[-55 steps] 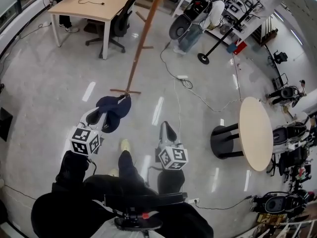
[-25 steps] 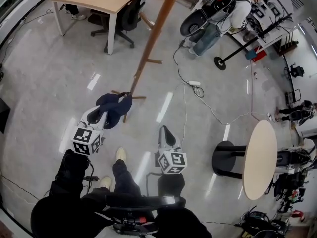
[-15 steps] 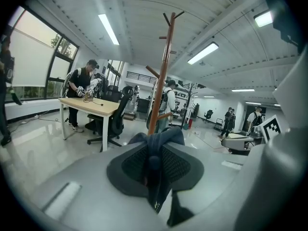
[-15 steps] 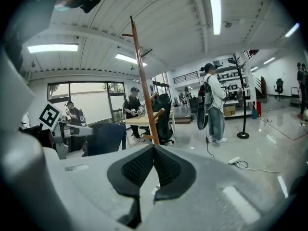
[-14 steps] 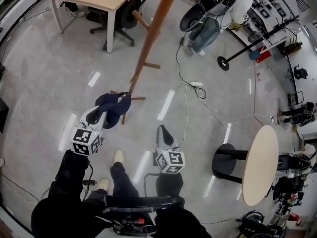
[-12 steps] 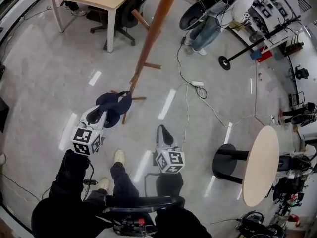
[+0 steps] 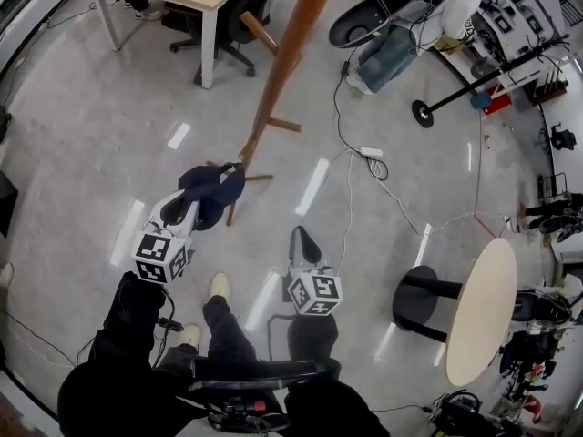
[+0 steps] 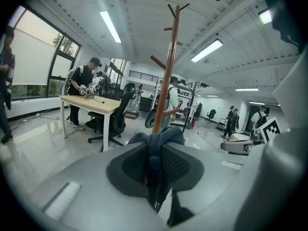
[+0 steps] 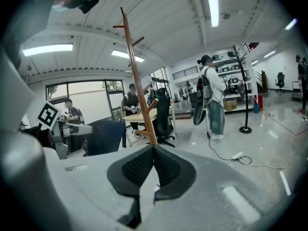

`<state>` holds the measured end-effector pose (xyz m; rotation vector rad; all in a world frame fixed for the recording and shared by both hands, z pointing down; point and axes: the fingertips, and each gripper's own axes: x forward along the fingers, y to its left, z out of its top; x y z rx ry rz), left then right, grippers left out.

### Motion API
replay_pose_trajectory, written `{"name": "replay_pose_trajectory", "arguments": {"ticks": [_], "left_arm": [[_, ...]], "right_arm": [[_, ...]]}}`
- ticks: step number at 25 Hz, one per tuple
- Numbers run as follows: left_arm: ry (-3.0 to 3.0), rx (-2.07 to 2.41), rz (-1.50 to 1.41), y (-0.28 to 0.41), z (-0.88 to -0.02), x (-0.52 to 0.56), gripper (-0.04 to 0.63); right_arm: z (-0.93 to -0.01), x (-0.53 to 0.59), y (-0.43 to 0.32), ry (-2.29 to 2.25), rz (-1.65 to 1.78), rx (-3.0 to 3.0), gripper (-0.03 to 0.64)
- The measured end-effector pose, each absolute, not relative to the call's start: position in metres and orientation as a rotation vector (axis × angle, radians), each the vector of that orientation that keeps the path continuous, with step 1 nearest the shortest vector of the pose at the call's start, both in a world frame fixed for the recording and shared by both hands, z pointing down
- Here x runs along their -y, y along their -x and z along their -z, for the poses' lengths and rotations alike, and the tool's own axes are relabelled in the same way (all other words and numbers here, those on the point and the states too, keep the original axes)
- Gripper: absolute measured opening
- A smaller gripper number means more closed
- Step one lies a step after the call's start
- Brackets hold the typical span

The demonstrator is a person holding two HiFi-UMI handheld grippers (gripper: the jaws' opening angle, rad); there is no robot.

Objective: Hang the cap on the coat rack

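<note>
You wear black sleeves (image 7: 137,312) and dark trousers (image 7: 228,328) above pale shoes (image 7: 219,286). Your left gripper (image 7: 189,206) and right gripper (image 7: 301,237) are light grey shells with black ribbed pads (image 9: 137,167). Each carries a white cube (image 7: 315,293) printed with black square markers.

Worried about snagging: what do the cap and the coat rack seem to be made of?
The cap looks like soft dark navy fabric, matte, probably cotton or similar; it bunches into folds. The coat rack is likely wood: reddish-brown, smooth with a slight sheen, angled pegs matching the pole's colour, though painted metal can't be ruled out.
</note>
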<state>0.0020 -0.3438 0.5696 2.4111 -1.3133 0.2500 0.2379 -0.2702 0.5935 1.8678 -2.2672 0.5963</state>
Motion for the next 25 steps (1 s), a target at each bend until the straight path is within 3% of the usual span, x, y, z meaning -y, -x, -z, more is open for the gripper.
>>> {"name": "replay_pose_trajectory", "arguments": {"ticks": [25], "left_arm": [[-2.381, 1.308, -0.302, -0.018, -0.598, 0.375, 0.063]], "right_arm": [[-0.623, 0.292, -0.256, -1.864, -0.667, 2.226, 0.003]]}}
